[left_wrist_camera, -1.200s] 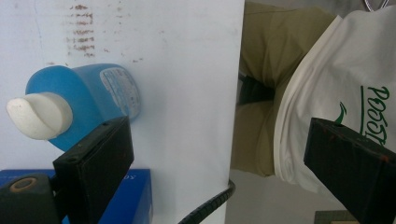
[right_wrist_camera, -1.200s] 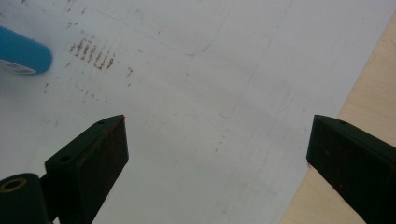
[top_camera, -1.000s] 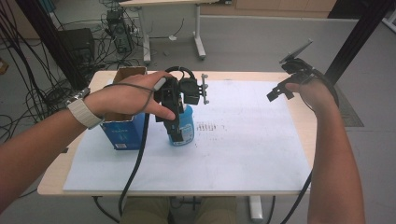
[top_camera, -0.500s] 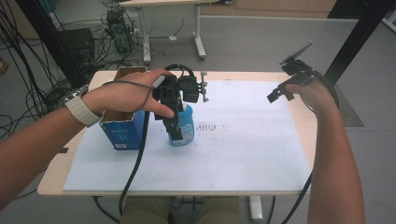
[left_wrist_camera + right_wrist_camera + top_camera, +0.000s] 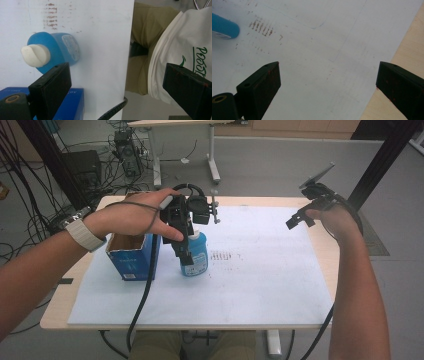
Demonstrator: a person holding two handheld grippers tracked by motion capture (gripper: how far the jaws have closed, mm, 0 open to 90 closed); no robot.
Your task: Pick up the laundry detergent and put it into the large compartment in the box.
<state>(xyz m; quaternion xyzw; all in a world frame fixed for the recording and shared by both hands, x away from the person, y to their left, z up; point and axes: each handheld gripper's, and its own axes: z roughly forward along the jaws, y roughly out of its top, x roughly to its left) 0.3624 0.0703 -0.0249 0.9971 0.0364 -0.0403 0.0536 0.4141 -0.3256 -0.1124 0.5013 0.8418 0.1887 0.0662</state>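
The left gripper (image 5: 186,245) hangs over the left part of the table with its two black jaws spread wide apart and nothing between them; in the left gripper view one jaw stands just beside the blue plastic bottle with a white cap (image 5: 51,52), and the other is well off to the side over the person's white shirt (image 5: 180,50). The left hand (image 5: 131,216) holds this gripper from the left, a pale watch strap (image 5: 81,234) on the wrist. The bottle stands upright on the white paper sheet (image 5: 260,280), directly under the gripper, and just to its left stands an open blue cardboard box (image 5: 131,257), close beside it. A patch of small reddish-brown marks (image 5: 223,256) lies on the sheet just right of the bottle. The right gripper (image 5: 300,217) is held up above the far right edge of the light wooden table (image 5: 320,245), well apart from the bottle; its jaws are likewise wide apart and empty over the bare sheet. A black cable (image 5: 142,305) trails from the left gripper toward the near edge.
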